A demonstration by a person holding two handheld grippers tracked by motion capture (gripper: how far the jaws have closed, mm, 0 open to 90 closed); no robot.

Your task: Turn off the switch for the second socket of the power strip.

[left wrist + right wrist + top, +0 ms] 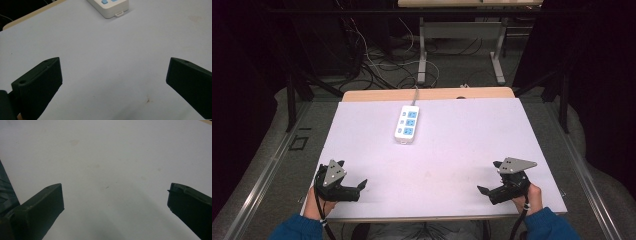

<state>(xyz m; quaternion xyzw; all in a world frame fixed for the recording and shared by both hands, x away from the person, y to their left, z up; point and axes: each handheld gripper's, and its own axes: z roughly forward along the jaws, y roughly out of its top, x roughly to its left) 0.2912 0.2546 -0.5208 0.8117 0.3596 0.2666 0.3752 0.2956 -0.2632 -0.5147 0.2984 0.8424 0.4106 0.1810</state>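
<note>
White sheeting covers the bench (452, 165), with a white power strip (407, 123) lying toward its far edge. Left tool (362, 185) and right tool (482, 190) rest near the front corners, well apart from it, jaws spread wide on nothing.

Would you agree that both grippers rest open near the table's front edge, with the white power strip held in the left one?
Not quite: the power strip is not held. The high view shows it lying alone toward the table's far side, apart from the left gripper and right gripper, both open at the front edge.
</note>
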